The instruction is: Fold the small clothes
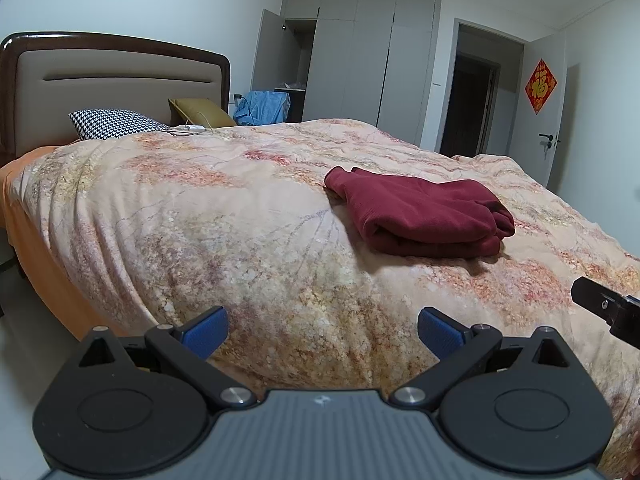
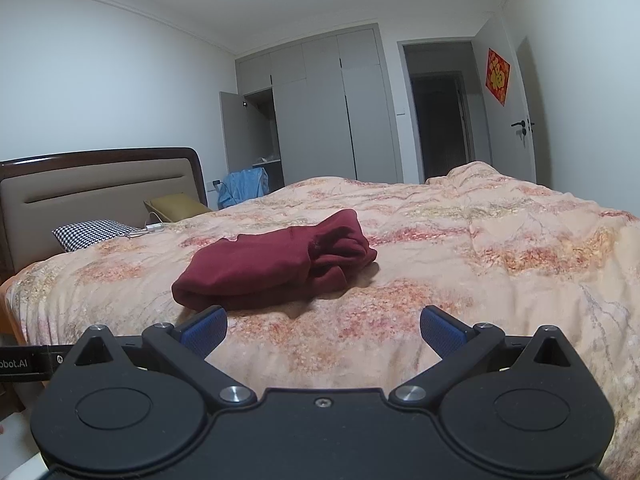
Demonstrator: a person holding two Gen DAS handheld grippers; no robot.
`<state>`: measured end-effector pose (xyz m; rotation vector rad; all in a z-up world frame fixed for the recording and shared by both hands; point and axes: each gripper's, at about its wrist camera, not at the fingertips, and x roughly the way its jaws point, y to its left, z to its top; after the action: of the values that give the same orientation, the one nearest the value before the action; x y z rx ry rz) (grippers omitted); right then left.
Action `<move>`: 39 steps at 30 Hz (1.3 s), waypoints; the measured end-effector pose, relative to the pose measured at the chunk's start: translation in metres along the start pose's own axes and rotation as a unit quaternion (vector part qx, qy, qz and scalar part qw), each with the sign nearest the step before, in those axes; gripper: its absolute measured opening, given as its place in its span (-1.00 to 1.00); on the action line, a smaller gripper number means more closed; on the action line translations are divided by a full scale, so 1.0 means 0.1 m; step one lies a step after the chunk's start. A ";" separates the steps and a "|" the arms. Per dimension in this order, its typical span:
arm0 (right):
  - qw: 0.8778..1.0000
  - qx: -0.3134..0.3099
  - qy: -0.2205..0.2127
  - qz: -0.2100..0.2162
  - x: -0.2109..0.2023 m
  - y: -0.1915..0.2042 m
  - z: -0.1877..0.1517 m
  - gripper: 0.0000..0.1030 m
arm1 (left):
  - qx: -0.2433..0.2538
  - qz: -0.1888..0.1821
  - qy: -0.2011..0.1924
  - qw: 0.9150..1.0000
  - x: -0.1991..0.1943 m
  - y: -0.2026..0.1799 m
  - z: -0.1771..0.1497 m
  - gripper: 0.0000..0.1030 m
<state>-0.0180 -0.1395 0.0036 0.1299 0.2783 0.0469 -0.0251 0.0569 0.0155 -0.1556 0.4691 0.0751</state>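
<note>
Maroon garment [image 1: 420, 210] folded on floral quilt [image 1: 240, 220].

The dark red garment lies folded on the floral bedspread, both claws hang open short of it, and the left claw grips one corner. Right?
Not quite. The folded dark red garment does lie on the floral bedspread, and both claws are open, but the left claw grips nothing: the left wrist view shows bare bedspread between its blue pads. The right claw is empty as well.

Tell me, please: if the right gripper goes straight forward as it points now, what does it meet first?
Probably the folded dark red garment. The right gripper is open, low over the quilt, and the garment lies just ahead, slightly left of centre. Depth is unclear, so it might brush the quilt first.
</note>
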 end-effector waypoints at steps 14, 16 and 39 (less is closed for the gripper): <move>1.000 0.002 0.003 0.000 0.02 -0.02 0.00 0.99 | 0.012 0.000 0.003 1.000 0.00 -0.03 -0.02 1.00; 1.000 0.002 0.004 0.000 0.02 -0.03 0.00 0.99 | 0.013 -0.001 0.003 1.000 0.00 -0.03 -0.02 1.00; 1.000 0.005 0.006 -0.001 0.03 -0.05 -0.01 0.99 | 0.015 -0.005 0.005 1.000 0.00 -0.05 -0.02 1.00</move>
<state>-0.0153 -0.1438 0.0017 0.1399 0.2901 0.0450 -0.0259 0.0519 0.0145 -0.1292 0.4797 0.0578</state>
